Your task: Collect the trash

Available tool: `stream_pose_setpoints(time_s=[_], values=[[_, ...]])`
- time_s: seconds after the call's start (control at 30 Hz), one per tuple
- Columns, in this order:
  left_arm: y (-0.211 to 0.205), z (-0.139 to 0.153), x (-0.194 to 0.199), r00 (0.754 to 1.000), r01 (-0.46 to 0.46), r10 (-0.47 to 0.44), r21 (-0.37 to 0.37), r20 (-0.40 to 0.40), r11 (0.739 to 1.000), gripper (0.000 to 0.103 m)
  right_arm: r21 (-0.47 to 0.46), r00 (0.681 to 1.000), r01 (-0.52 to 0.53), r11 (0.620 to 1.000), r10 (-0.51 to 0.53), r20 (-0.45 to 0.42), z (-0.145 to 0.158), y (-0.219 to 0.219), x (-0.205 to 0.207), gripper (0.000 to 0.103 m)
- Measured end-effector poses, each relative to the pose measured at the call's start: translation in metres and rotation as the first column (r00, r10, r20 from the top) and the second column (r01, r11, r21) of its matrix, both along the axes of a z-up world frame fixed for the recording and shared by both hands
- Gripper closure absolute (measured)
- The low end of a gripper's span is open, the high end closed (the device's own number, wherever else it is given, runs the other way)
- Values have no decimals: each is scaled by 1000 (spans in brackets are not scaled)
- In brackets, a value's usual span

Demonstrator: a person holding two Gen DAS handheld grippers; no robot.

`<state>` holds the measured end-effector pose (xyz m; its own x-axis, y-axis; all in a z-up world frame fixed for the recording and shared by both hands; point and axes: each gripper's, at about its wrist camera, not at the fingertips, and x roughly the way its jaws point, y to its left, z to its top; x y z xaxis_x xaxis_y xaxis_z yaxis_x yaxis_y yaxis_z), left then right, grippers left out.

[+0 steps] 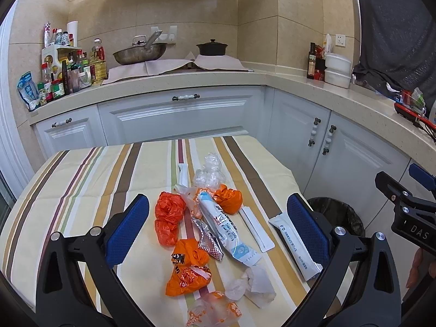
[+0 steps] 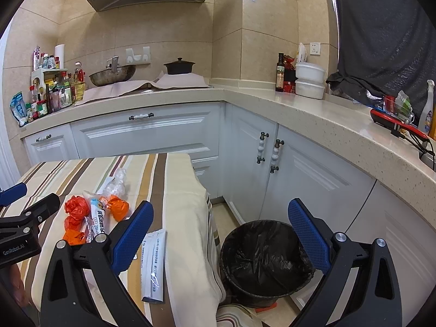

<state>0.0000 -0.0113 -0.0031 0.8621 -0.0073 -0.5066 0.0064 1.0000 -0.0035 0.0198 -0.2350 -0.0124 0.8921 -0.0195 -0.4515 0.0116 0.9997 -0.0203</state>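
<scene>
Trash lies in a heap on the striped tablecloth [image 1: 81, 179]: several crumpled orange bags [image 1: 169, 218], a white and blue wrapper [image 1: 226, 226], a silver foil wrapper [image 1: 208, 241], clear plastic [image 1: 208, 171], crumpled tissue [image 1: 253, 286] and flat white sachets [image 1: 297, 248]. My left gripper [image 1: 218, 215] hovers open above the heap, nothing between its blue pads. My right gripper [image 2: 220, 226] stands open over the table's right edge, empty. A black-lined bin [image 2: 264, 259] stands on the floor beside the table, below the right gripper. One white sachet [image 2: 154, 264] lies near the table edge.
White cabinets [image 1: 179, 114] and an L-shaped counter [image 2: 327, 114] ring the table. On the counter are a wok [image 1: 139, 54], a black pot [image 1: 212, 47], several bottles [image 1: 68, 73], white tubs [image 1: 338, 70] and a red item [image 2: 392, 122]. A dark cloth [image 2: 387, 27] hangs at right.
</scene>
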Motion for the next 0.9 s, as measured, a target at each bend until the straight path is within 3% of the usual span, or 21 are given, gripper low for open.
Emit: stream_pose_setpoints(time_s=[0.9], values=[[-1,-10,4,1000,4,-4,-1,-10,1000,4,2,1000,0,1000,0,-6,-3,-2,1,7]])
